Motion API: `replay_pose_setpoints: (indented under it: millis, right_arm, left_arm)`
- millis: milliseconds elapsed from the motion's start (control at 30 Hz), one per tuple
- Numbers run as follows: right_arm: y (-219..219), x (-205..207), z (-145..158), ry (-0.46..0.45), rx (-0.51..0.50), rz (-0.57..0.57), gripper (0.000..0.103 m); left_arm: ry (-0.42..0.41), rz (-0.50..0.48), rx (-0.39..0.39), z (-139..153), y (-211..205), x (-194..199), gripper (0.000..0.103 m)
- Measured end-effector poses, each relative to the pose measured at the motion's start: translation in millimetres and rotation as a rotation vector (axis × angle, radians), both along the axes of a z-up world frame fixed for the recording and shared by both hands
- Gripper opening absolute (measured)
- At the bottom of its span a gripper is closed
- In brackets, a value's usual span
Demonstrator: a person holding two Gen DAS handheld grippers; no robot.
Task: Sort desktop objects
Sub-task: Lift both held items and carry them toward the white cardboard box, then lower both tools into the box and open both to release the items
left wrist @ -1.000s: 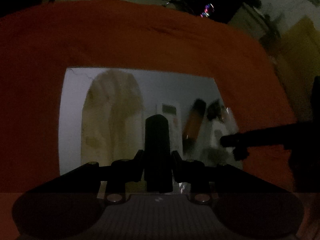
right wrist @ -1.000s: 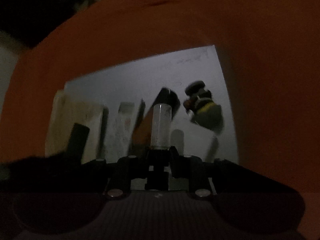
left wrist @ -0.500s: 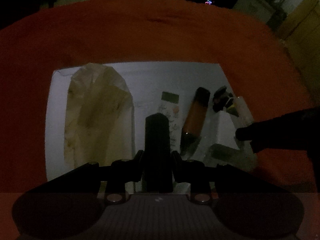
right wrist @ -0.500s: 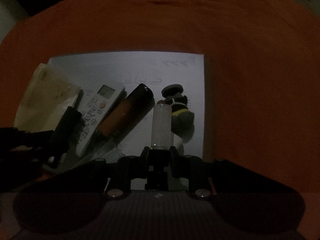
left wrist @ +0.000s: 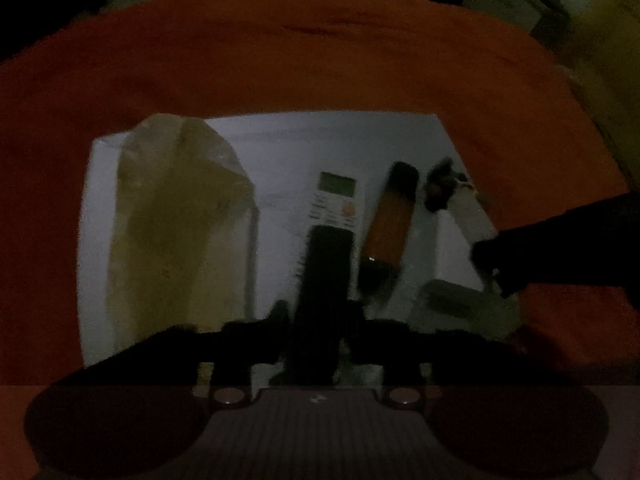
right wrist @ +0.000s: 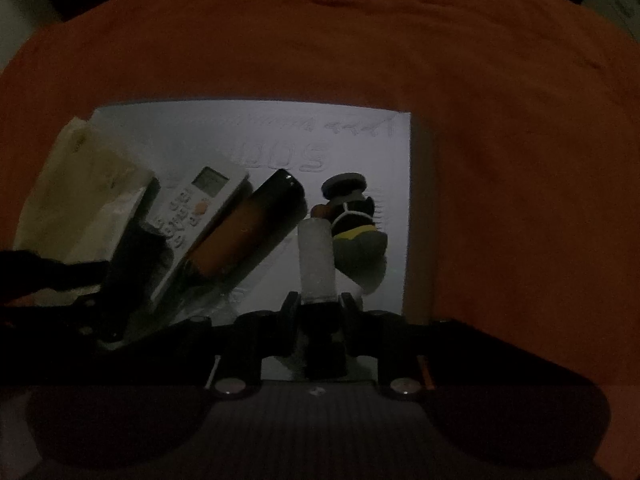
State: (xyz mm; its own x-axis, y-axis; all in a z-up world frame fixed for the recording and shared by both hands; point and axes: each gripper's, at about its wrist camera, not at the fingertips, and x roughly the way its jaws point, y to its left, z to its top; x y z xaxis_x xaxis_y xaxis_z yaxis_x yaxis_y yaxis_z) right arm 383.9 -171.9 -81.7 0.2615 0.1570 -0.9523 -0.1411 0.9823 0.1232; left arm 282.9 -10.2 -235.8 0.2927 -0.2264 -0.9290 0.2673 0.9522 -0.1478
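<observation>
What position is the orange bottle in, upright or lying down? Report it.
Lying down. The orange bottle lies on its side on the white sheet, between the remote and the figurine.

On the sheet (right wrist: 360,152) lie, left to right, a bag (right wrist: 80,200), a remote (right wrist: 200,208), a tube (right wrist: 248,232) and a toy (right wrist: 356,224).

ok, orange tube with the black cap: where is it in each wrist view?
Left wrist: orange tube right of centre, just right of the remote control.
Right wrist: orange tube left of centre, lying diagonally, again right of the remote control.
Shared landmark: the remote's display end.
</observation>
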Motion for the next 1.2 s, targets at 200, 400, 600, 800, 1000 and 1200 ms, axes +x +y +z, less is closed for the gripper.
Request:
replay_pose_setpoints:
  millis: [200, 400, 600, 800, 1000, 1200]
  right_arm:
    - [-5.8, -1.4, 6.4, -0.01, 0.035, -0.017, 0.022]
    - [-12.7, -13.4, 32.4, -0.031, 0.109, -0.021, 0.022]
    - [-24.1, -49.9, 72.1, -0.07, 0.2, -0.011, 0.022]
    - [-38.1, -103.7, 108.6, -0.104, 0.308, -0.009, 0.022]
    - [-27.4, -165.2, 113.3, -0.061, 0.365, 0.037, 0.022]
    - [-3.5, -207.2, 65.2, 0.053, 0.386, 0.042, 0.022]
  left_arm:
    - [-0.01, -0.009, -0.045, 3.9, 3.4, -3.5, 0.021]
    - [-0.009, 0.017, -0.105, 30.8, 13.1, -10.9, 0.021]
    - [-0.035, 0.018, -0.179, 88.2, 26.9, -49.2, 0.021]
    - [-0.065, 0.026, -0.234, 129.9, 39.6, -112.3, 0.021]
    - [-0.014, -0.026, -0.246, 131.8, 33.7, -167.7, 0.021]
    - [-0.006, -0.047, -0.193, 94.5, 13.2, -197.5, 0.021]
